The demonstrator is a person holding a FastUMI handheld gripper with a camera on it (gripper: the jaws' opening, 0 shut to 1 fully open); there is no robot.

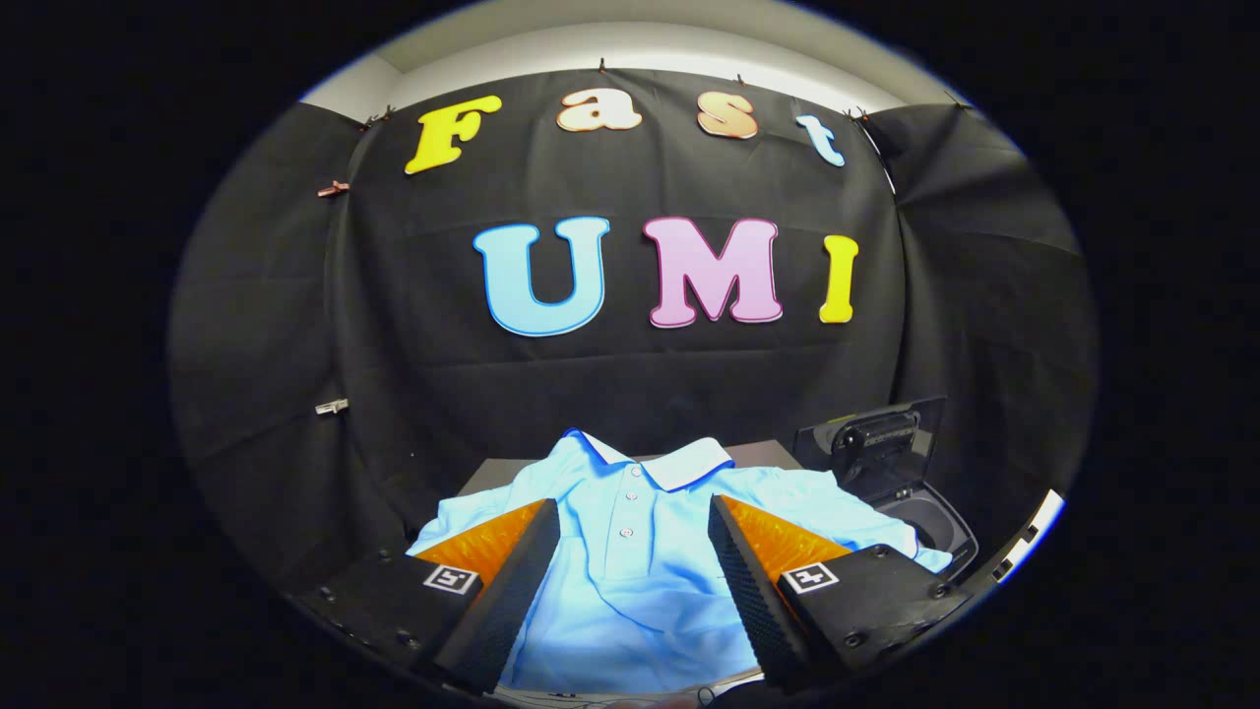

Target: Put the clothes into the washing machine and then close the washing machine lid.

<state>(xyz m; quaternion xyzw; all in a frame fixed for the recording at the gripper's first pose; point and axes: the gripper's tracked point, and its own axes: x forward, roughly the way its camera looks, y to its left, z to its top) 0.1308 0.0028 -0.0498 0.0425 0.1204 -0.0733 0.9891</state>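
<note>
One dark table sits in the lower middle of the frame, its bare corner showing just left of the shirt, and black cloth hangs behind it as the booth wall, running across the whole middle of the picture. Above the cloth, along the top of the frame, I see a pale strip of wall or ceiling. A few small clips pin the cloth at the upper left.

At the lower right, beside the shirt's sleeve, stands the washing machine, dark, with its lid raised upright behind the round opening. The sleeve lies up against the machine's rim, and nothing lies between my fingers and the shirt.

My gripper is spread wide, its fingers apart over the shirt and pressing on nothing; whether the tips touch the fabric I cannot tell.

The light blue polo shirt lies flat on the table, front up, collar away from me toward the wall. The collar is white with a dark edge, and a buttoned placket runs down the chest between my fingers. The sleeves spread out to either side.
</note>
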